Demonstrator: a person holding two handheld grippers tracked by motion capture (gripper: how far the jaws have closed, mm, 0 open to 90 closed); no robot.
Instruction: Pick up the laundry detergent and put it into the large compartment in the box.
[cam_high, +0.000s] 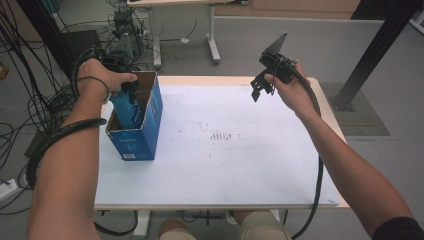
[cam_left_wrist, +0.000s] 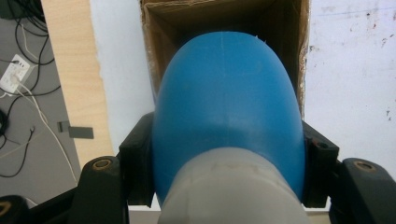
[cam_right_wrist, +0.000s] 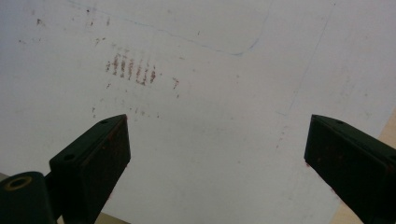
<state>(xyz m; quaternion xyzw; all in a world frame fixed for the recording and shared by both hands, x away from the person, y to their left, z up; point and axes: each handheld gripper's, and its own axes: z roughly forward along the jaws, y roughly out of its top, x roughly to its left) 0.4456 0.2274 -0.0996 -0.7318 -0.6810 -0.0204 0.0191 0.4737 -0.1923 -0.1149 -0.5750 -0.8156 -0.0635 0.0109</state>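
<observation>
A blue bottle (cam_left_wrist: 226, 107) with a white cap end (cam_left_wrist: 233, 186) is clamped between the jaws of my left gripper (cam_left_wrist: 226, 161), bottom end pointing down into an open blue cardboard box (cam_high: 134, 125). In the high view the bottle (cam_high: 126, 107) is partly inside the box at the table's left side, with my left gripper (cam_high: 125, 90) just above the box's opening. The box's brown inside (cam_left_wrist: 187, 23) surrounds the bottle's far end. My right gripper (cam_high: 260, 86) hangs above the table's far right part, and its jaws (cam_right_wrist: 217, 158) stand wide apart with nothing between them.
The white table top (cam_high: 225, 150) carries reddish smudges (cam_right_wrist: 133, 67) near its middle. Cables (cam_high: 45, 100) and equipment lie on the floor to the left. A black stand (cam_high: 370, 55) rises at the far right, and another table's legs (cam_high: 212, 35) are behind.
</observation>
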